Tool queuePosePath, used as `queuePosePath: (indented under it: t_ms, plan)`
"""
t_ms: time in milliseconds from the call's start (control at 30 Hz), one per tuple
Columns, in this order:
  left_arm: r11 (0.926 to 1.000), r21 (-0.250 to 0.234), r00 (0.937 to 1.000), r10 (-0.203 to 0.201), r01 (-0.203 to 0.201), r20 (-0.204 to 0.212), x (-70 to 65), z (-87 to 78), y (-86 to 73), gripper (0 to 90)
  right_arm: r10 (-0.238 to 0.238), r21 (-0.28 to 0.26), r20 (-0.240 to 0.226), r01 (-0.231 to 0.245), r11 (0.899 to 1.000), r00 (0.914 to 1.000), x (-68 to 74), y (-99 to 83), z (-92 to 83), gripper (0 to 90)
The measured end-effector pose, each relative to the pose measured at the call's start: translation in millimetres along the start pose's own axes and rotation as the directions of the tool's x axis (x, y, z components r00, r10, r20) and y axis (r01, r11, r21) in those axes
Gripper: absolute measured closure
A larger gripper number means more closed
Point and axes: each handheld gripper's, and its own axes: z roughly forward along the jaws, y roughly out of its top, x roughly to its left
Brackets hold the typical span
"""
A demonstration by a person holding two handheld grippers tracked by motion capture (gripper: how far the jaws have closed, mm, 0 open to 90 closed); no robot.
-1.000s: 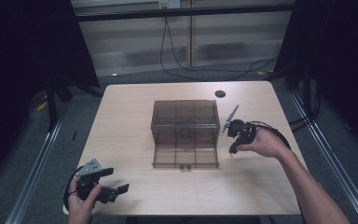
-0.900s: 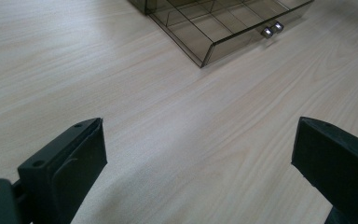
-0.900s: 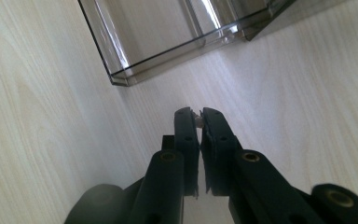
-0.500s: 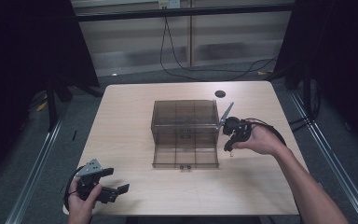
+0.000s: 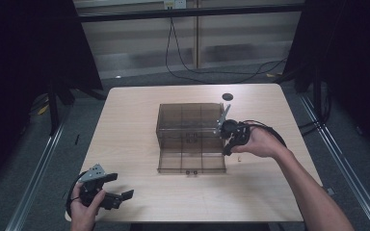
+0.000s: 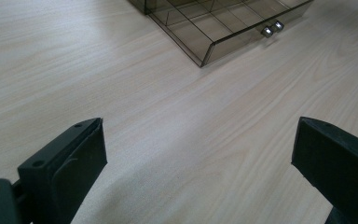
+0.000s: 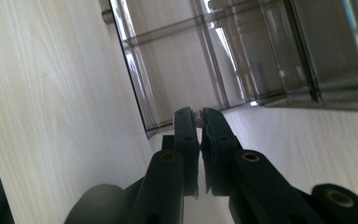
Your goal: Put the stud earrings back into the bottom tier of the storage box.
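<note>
Right gripper (image 5: pixel 227 147) pinches something tiny between closed jaws beside the open drawer (image 5: pixel 191 161) mid-desk; left gripper (image 5: pixel 120 197), jaws apart, sits near the desk's front-left corner

No text, label, brand, number or sign can be read anywhere; the smoked plastic drawer box (image 5: pixel 191 126) carries no lettering, the wooden table (image 5: pixel 135 134) is unmarked, and the small pale plate on the far wall (image 5: pixel 172 4) is too blurred to read.
</note>
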Motion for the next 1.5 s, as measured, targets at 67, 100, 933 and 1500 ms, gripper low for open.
queuePosePath:
  t_ms: [67, 100, 933, 1500]
  plan:
    - [1.0, 0.004, 1.0, 0.003, -0.003, 0.0, 0.2, 0.3, 0.1, 2.9, -0.006, -0.001, -0.003, 0.006, 1.0, 1.0, 1.5, 5.8, 2.2, 85.2]
    - [1.0, 0.004, 1.0, 0.003, -0.003, 0.0, 0.2, 0.3, 0.1, 3.0, -0.006, -0.001, -0.003, 0.006, 1.0, 1.0, 1.5, 5.8, 2.2, 85.2]
    - [0.9999, -0.011, 1.0, -0.004, 0.005, 0.006, 1.1, -0.6, -0.5, 2.9, -0.103, 0.036, -0.033, 0.104, 0.994, 0.9941, 14.2, 61.9, 20.7, 85.2]
    - [0.9999, -0.011, 1.0, -0.004, 0.004, 0.007, 1.2, -0.7, -0.2, 2.9, -0.172, 0.104, -0.048, 0.176, 0.979, 0.9839, 21.2, 93.9, 47.3, 85.2]
